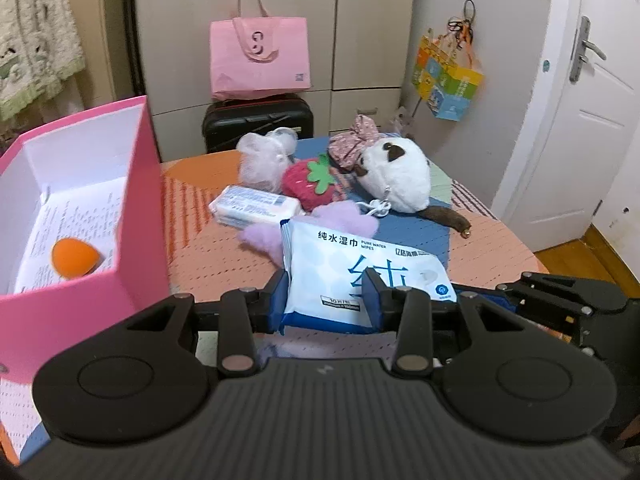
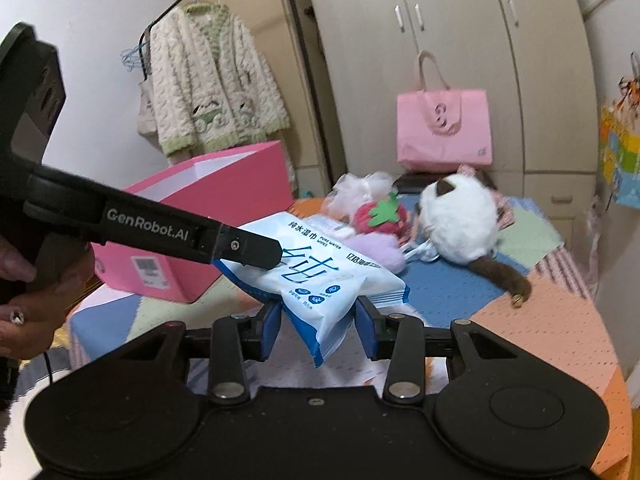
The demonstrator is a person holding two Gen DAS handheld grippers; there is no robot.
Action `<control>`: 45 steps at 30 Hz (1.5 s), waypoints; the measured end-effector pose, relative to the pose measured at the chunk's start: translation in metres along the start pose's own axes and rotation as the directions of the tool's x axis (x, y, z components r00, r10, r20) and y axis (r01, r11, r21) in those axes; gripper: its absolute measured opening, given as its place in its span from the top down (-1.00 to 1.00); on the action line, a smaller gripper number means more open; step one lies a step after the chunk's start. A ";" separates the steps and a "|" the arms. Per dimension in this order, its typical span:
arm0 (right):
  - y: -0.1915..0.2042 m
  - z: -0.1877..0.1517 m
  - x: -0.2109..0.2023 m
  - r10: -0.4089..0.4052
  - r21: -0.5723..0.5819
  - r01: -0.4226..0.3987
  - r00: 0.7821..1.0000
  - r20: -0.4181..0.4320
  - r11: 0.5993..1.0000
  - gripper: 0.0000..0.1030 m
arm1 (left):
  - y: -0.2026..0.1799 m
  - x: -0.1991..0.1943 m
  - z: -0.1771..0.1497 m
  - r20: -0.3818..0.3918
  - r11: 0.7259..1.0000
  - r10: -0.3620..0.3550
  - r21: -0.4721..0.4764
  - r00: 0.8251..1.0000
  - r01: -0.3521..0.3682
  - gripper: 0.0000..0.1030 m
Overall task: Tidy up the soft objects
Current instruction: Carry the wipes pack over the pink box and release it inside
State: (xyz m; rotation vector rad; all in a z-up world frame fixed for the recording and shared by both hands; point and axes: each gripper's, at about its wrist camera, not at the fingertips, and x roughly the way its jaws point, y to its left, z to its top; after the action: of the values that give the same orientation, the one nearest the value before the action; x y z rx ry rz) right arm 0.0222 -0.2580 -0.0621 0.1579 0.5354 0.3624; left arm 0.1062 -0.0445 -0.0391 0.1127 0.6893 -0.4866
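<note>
wipes pack (image 1: 360,276) gripped by both tools

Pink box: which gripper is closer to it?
Left. The left gripper is right beside the pink box. The right gripper is farther off, on the other side of the wipes pack.

Box (image 1: 136,216) left on table (image 1: 224,256); wipes pack (image 1: 360,272) front; plush toys (image 1: 396,176) behind pack.

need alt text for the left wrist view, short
The left gripper fingers pinch a pack of wet wipes above a colourful table. An open pink box stands at left with an orange sponge inside; plush toys lie behind the pack.
</note>
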 end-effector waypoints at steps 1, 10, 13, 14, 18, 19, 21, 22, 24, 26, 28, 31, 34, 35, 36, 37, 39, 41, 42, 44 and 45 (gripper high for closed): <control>0.001 0.001 -0.001 0.012 0.005 -0.011 1.000 -0.006 1.000 0.10 | 0.001 -0.002 -0.002 -0.001 1.000 0.003 -0.006 1.000 -0.003 0.26; 0.026 0.010 -0.012 0.051 -0.034 -0.053 0.997 -0.066 0.998 0.11 | 0.015 -0.032 -0.021 0.008 0.998 0.005 -0.057 1.000 -0.005 0.26; 0.035 0.014 -0.020 0.072 -0.032 -0.075 0.994 -0.077 0.997 0.11 | 0.019 -0.043 -0.028 0.001 0.997 0.003 -0.074 1.000 -0.003 0.27; 0.038 0.015 -0.022 0.077 -0.037 -0.080 0.994 -0.078 0.996 0.11 | 0.022 -0.046 -0.031 -0.003 0.996 -0.001 -0.086 1.000 0.001 0.29; 0.052 0.019 -0.026 0.092 -0.072 -0.099 0.991 -0.094 0.993 0.12 | 0.032 -0.057 -0.038 0.011 0.992 0.011 -0.127 1.000 -0.009 0.29; 0.054 0.019 -0.025 0.098 -0.077 -0.105 0.991 -0.094 0.991 0.12 | 0.035 -0.057 -0.039 0.010 0.990 0.013 -0.137 1.000 -0.012 0.29; 0.058 0.019 -0.021 0.109 -0.087 -0.118 0.989 -0.099 0.989 0.12 | 0.042 -0.059 -0.042 0.009 0.986 0.013 -0.169 1.000 -0.011 0.29; 0.061 0.020 -0.019 0.114 -0.090 -0.123 0.988 -0.100 0.988 0.12 | 0.045 -0.061 -0.044 0.014 0.984 0.013 -0.179 1.000 -0.010 0.29; 0.065 0.020 -0.018 0.123 -0.105 -0.133 0.988 -0.095 0.986 0.13 | 0.051 -0.066 -0.045 0.021 0.979 0.010 -0.205 1.000 -0.005 0.29; 0.070 0.022 -0.018 0.131 -0.117 -0.141 0.987 -0.088 0.983 0.13 | 0.056 -0.071 -0.044 0.034 0.976 0.010 -0.216 0.999 -0.002 0.29; 0.075 0.026 -0.020 0.137 -0.134 -0.147 0.987 -0.080 0.980 0.14 | 0.058 -0.078 -0.041 0.047 0.975 0.015 -0.222 0.999 -0.004 0.29; 0.082 0.035 -0.022 0.152 -0.151 -0.162 0.986 -0.075 0.975 0.14 | 0.062 -0.091 -0.035 0.073 0.976 0.027 -0.218 0.997 -0.011 0.29; 0.091 0.048 -0.025 0.167 -0.175 -0.177 0.984 -0.068 0.969 0.14 | 0.067 -0.106 -0.028 0.109 0.977 0.047 -0.214 0.993 -0.023 0.29; 0.095 0.052 -0.026 0.174 -0.184 -0.183 0.983 -0.063 0.966 0.14 | 0.069 -0.112 -0.025 0.122 0.977 0.056 -0.212 0.991 -0.029 0.29; 0.098 0.057 -0.027 0.179 -0.195 -0.187 0.982 -0.057 0.963 0.14 | 0.071 -0.117 -0.022 0.139 0.977 0.067 -0.210 0.988 -0.037 0.29; 0.102 0.061 -0.027 0.186 -0.208 -0.192 0.981 -0.049 0.959 0.14 | 0.073 -0.121 -0.019 0.154 0.977 0.077 -0.210 0.985 -0.043 0.29; 0.109 0.072 -0.027 0.199 -0.233 -0.200 0.980 -0.030 0.952 0.14 | 0.080 -0.129 -0.013 0.181 0.975 0.097 -0.217 0.979 -0.056 0.30; 0.116 0.082 -0.024 0.211 -0.267 -0.205 0.977 -0.007 0.942 0.14 | 0.089 -0.133 -0.006 0.195 0.972 0.116 -0.223 0.974 -0.071 0.30; 0.119 0.085 -0.021 0.218 -0.275 -0.210 0.976 -0.002 0.938 0.14 | 0.093 -0.134 -0.002 0.200 0.971 0.126 -0.226 0.972 -0.079 0.30; 0.123 0.095 -0.013 0.235 -0.288 -0.224 0.972 0.003 0.931 0.14 | 0.102 -0.133 0.005 0.206 0.969 0.148 -0.228 0.967 -0.099 0.30; 0.125 0.100 -0.008 0.244 -0.294 -0.232 0.970 0.004 0.927 0.15 | 0.107 -0.132 0.009 0.205 0.967 0.157 -0.229 0.966 -0.109 0.30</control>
State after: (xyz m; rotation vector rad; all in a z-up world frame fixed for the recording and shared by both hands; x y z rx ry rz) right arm 0.0315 -0.1508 0.0560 -0.0566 0.4167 0.6700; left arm 0.0732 0.0992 0.0451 -0.0992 0.5067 -0.2860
